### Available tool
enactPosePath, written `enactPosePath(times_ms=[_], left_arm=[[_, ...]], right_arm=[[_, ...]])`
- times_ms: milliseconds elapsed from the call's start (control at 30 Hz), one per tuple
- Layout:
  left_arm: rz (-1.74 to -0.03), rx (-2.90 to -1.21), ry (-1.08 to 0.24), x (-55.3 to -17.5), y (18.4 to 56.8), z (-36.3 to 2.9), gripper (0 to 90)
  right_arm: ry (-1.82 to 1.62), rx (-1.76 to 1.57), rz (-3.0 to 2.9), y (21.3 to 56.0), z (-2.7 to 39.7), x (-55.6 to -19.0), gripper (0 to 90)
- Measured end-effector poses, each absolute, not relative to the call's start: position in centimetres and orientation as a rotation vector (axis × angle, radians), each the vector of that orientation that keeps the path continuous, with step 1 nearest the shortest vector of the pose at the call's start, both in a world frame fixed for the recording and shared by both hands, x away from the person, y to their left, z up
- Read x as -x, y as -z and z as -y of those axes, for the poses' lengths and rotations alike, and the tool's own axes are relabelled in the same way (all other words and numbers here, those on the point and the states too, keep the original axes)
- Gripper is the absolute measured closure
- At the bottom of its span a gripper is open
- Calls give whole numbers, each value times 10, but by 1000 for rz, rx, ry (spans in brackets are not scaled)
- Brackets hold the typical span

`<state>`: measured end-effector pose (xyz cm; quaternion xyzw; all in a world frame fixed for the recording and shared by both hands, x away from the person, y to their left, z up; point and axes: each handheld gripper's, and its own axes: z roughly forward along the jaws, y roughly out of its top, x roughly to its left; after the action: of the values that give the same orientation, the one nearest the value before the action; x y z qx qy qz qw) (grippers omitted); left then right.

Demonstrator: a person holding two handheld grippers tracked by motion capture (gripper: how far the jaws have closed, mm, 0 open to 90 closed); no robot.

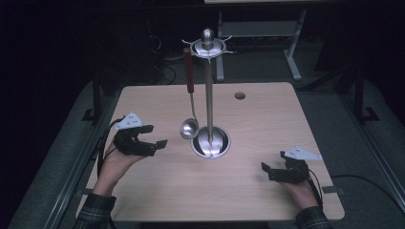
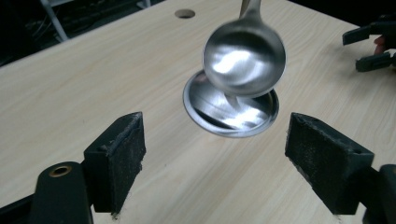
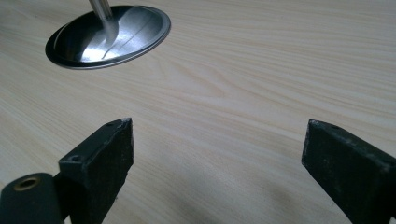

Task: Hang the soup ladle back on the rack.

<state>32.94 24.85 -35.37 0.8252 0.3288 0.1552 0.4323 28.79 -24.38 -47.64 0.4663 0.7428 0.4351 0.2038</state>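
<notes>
The ladle (image 1: pixel 189 127) hangs on the stand (image 1: pixel 209 86) at the middle of the table (image 1: pixel 157 200), and from the left gripper (image 1: pixel 155 143) its bowl sits out at about three o'clock, near but apart, nothing touching. In the left gripper view the bowl (image 2: pixel 243 58) floats ahead at roughly one o'clock, above and between the two black jaws, with the stand's round base (image 2: pixel 219 119) just behind it. The left jaws stand spread, nothing between the pads. The right gripper (image 1: pixel 265 171) rests low on the table at about five o'clock from the stand base, well apart from the ladle; its jaws are also parted wide, bare wood between them in the right gripper view, the base (image 3: pixel 135 28) up at eleven o'clock. The ladle itself: a polished steel bowl, round and mirror-bright, a thin steel stem, and a reddish-brown handle (image 1: pixel 189 71) hooked at the stand's top ring (image 1: pixel 208 46), hanging straight down on the pole's left side, bowl just above the base at nine o'clock. The count: one ladle, one stand with a single pole and a knob on top, two grippers, two hands, one table with one round hole (image 1: pixel 239 95) at the far edge.
</notes>
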Motion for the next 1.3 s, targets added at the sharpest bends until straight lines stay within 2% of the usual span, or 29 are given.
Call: enactPosePath(times_ms=[767,967,1167,1300], left_arm=[[-907,-2070,-408,-306,419,-271,98],[-927,-2069,-413,-303,430,-273,69],[-941,-2099,-438,-307,437,-271,1],[-936,-2106,-445,-309,441,-273,0]], right_arm=[[-1215,-1297,-2066,476,245,-287,89],[-1216,-1296,-2067,476,245,-287,89],[-1214,-1288,-2070,476,244,-286,89],[-1213,-1292,-2073,476,244,-286,89]])
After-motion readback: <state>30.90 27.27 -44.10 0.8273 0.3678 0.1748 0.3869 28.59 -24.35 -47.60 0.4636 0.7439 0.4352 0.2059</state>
